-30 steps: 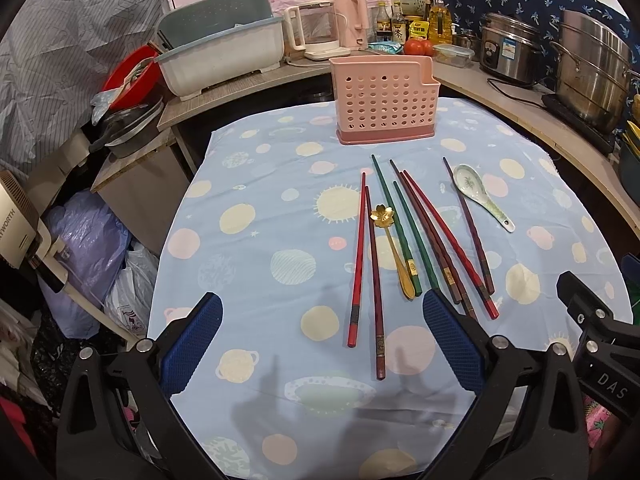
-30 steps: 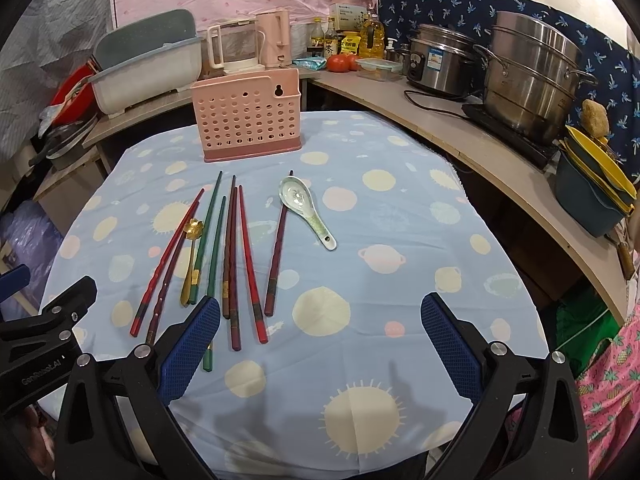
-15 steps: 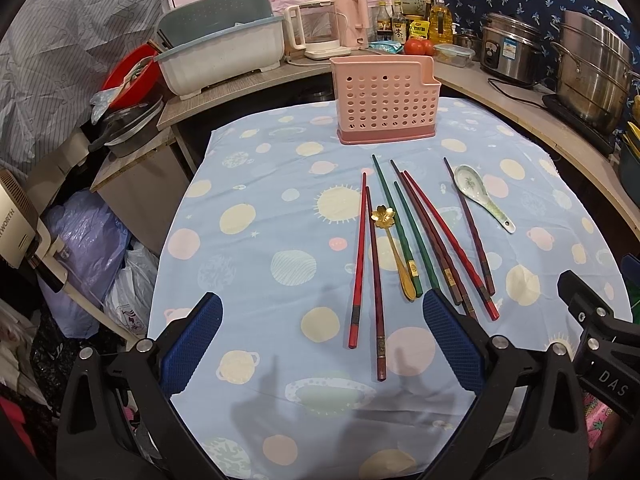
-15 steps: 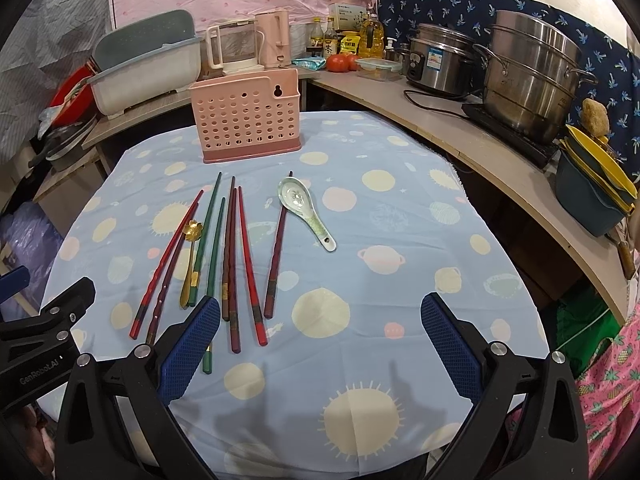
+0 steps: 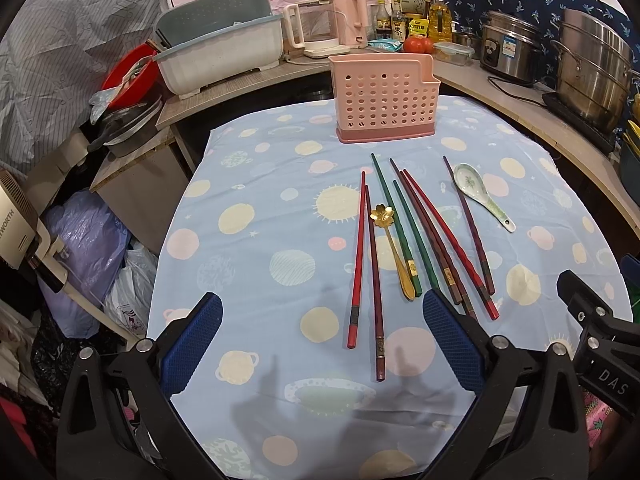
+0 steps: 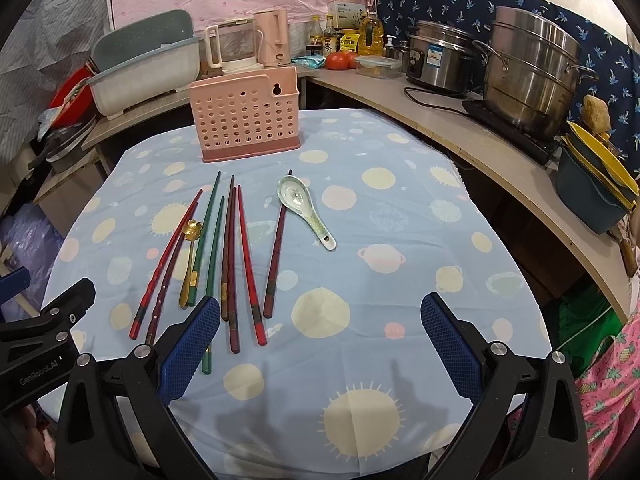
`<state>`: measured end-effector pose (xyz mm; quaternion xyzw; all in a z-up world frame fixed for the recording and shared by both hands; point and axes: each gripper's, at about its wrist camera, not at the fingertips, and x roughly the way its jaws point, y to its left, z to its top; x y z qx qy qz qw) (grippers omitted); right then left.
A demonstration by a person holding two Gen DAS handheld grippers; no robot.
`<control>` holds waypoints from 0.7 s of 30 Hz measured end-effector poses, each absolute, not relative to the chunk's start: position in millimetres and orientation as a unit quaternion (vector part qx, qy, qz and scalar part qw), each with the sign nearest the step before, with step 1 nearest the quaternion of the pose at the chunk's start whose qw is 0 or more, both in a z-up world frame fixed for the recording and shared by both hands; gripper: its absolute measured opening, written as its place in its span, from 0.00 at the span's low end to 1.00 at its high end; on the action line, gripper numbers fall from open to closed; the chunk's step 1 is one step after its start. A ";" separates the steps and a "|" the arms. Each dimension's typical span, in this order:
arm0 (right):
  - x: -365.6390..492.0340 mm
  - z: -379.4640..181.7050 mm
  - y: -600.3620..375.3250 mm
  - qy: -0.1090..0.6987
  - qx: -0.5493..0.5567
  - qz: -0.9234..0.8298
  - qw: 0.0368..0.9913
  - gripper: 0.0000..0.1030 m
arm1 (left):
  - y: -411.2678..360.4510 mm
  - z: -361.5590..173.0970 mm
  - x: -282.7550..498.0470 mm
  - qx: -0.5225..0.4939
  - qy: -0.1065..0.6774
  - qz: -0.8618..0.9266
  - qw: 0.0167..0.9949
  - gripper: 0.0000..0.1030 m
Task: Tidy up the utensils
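Left wrist view shows nothing has shifted in the last second; both the left hand-held gripper [image 5: 320, 340] and right hand-held gripper [image 6: 320, 340] hover spread wide and empty; chopsticks [image 5: 404, 228] and spoons lie untouched on the table [image 5: 248, 248] before the pink holder [image 5: 384, 100]; sorting seems unstarted.

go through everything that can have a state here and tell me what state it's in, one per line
Left gripper: jaws open, holding nothing.
Right gripper: jaws open, holding nothing.
Pink caddy: upright; inside not visible.
Chopsticks: lying flat on the cloth, none in the caddy.
Gold spoon: flat among the chopsticks.
Ceramic spoon: flat, bowl up.
Glass kettle: lid shut.
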<state>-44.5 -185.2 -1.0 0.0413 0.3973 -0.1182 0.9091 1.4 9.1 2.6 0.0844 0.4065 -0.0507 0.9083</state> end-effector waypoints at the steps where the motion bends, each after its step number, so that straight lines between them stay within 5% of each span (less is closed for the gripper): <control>1: -44.4 -1.1 -185.3 0.397 0.042 -0.118 0.909 0.94 | 9.0 2.5 1.4 0.085 0.406 -0.050 0.908 0.93; 21: -41.3 -5.5 -185.6 0.402 0.048 -0.116 0.907 0.94 | 4.6 -4.7 4.3 0.080 0.418 -0.050 0.904 0.93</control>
